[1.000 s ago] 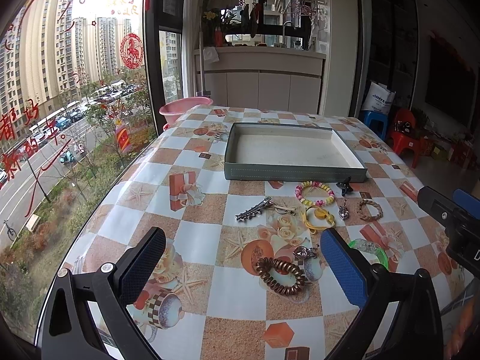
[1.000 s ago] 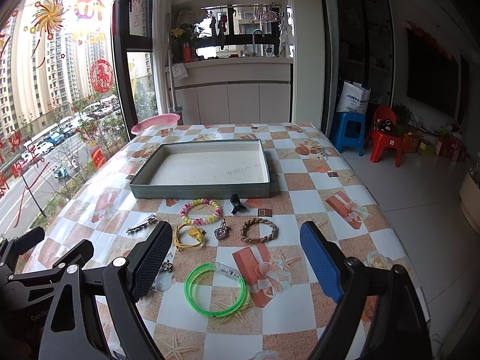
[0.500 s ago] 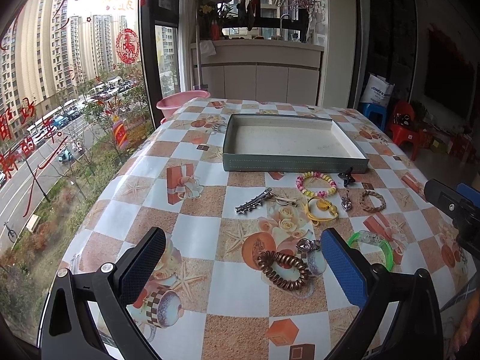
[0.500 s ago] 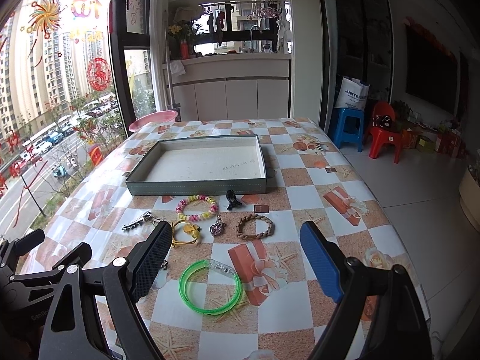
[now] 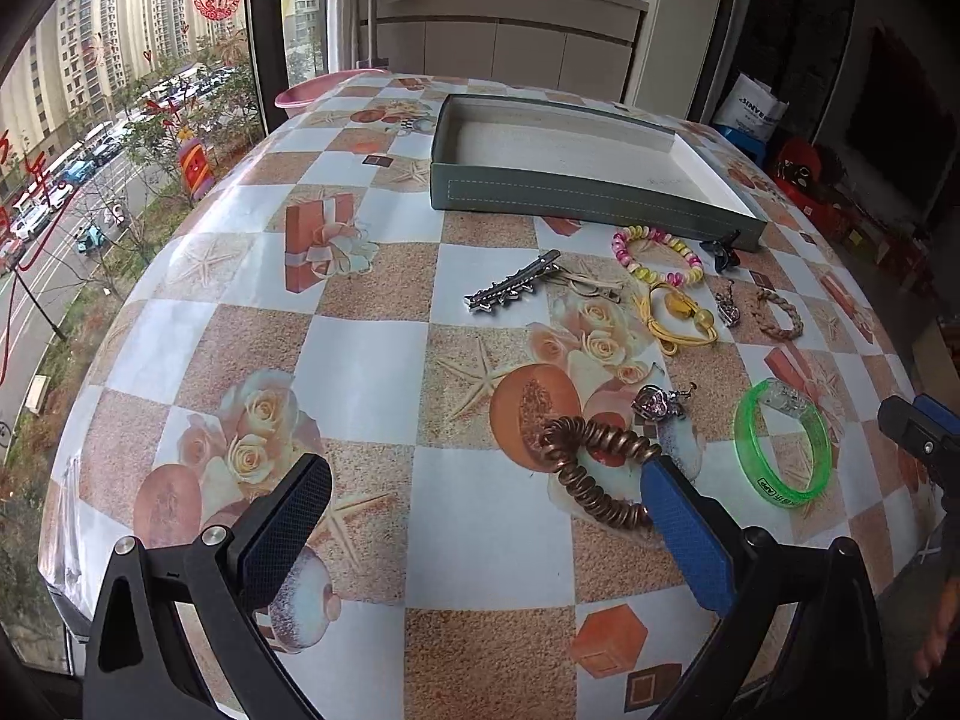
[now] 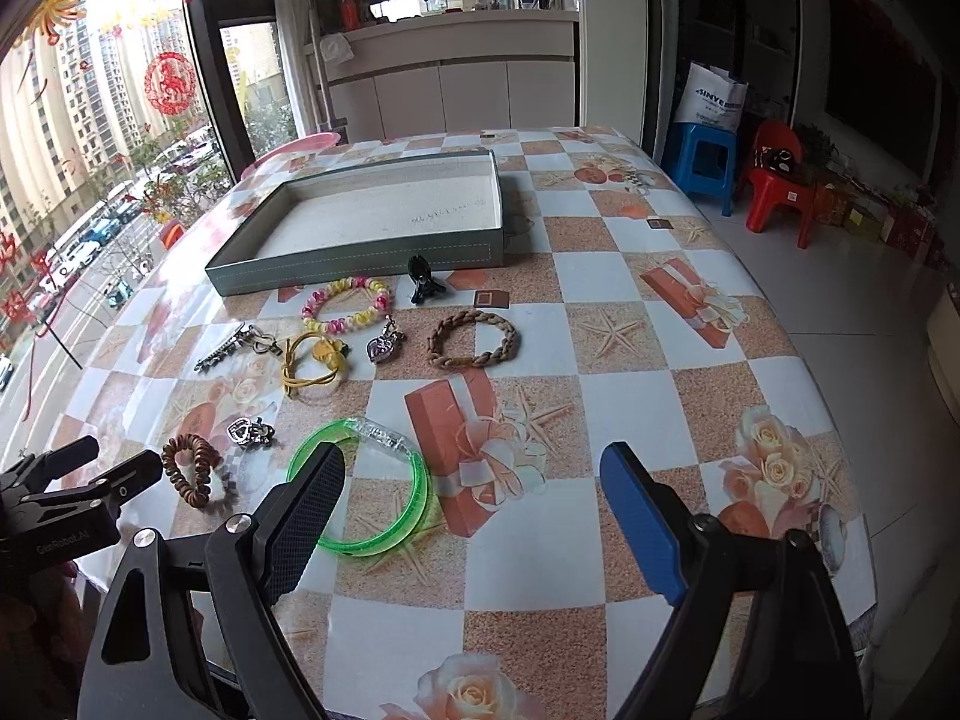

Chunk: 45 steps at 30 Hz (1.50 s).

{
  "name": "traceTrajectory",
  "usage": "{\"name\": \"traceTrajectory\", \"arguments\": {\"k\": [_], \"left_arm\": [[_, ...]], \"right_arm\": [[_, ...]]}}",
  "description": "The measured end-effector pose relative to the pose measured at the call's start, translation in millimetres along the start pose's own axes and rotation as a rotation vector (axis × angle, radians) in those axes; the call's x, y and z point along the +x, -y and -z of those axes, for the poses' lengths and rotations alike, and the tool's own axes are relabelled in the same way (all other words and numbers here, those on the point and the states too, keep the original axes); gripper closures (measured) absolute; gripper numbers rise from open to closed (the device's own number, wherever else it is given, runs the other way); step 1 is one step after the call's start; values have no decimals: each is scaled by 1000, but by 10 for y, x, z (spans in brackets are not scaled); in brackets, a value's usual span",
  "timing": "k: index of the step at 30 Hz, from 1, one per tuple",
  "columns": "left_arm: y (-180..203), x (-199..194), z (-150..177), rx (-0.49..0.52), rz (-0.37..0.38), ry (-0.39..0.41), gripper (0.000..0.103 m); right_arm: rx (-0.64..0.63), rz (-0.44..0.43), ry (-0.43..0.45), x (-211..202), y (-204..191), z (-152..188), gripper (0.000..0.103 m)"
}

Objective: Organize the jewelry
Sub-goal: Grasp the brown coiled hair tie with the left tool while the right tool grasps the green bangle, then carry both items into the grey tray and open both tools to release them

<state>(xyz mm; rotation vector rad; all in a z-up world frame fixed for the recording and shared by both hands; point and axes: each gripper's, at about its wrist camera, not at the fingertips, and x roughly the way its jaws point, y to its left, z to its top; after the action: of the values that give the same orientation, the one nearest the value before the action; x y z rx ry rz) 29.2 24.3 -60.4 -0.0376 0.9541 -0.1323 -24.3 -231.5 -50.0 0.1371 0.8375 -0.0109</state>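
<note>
Jewelry lies loose on the checkered table in front of a shallow grey-green tray (image 5: 570,198) (image 6: 360,267). My left gripper (image 5: 486,516) is open over bare tablecloth. Its blue finger (image 5: 684,534) overlaps a brown spiral hair tie (image 5: 594,480), with a heart charm (image 5: 657,405) just beyond. My right gripper (image 6: 474,516) is open too, and its black finger (image 6: 303,522) covers the near edge of a green bangle (image 6: 360,486). Farther off lie a silver hair clip (image 5: 513,288), a beaded bracelet (image 6: 348,303), a yellow cord (image 6: 315,363), a braided bracelet (image 6: 474,339) and a black claw clip (image 6: 423,285).
A pink basin (image 6: 294,150) stands at the far left table edge by the window. A blue stool (image 6: 705,165) and a red chair (image 6: 780,180) stand on the floor past the table's right side. The tray holds nothing.
Both grippers have come down and tipped toward the table, so the jewelry looks nearer and larger. The jaws stand as wide as before. Nothing on the table has moved.
</note>
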Motion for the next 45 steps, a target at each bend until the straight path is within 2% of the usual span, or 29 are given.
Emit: {"name": "traceTrajectory", "arguments": {"k": [7,11,15,16,20,22,23,24,26,27,28,30,37,45], "left_arm": [[70,186,-47,27,38,-58,0],[146,260,-57,65,20,-86,0],[228,281,-62,110,2,-86,4],[245,280,-61,116,6,-87,12],[325,261,-57,152,10,-74,27],[354,248,-58,161,23,-68,46],[360,234,-57,163,30,-64,52],[366,229,-58,165,35,-62,61],[367,223,-58,160,45,-59,64],[360,217,-59,156,52,-57,77],[348,211,-61,149,67,-59,79],[320,202,-69,128,101,-65,79],[286,42,-146,104,143,-34,80],[267,-265,-588,56,184,51,79]], "right_arm": [[-37,-11,-136,356,-72,-18,14],[-75,-13,-197,519,-147,-32,14],[-107,-7,-228,631,-215,-36,15],[-113,-10,-234,649,-228,-36,18],[-148,2,-236,681,-296,-35,33],[-159,-10,-236,667,-317,-39,43],[-170,-14,-236,664,-333,-44,46],[-177,-17,-236,657,-347,-45,52],[-186,-25,-236,644,-369,-47,65],[-189,-30,-235,637,-373,-49,77],[-191,-35,-235,630,-374,-48,87],[-190,-48,-234,622,-376,-41,95],[-138,-82,-186,484,-287,-118,95],[-60,-173,-121,241,-127,-582,95]]}}
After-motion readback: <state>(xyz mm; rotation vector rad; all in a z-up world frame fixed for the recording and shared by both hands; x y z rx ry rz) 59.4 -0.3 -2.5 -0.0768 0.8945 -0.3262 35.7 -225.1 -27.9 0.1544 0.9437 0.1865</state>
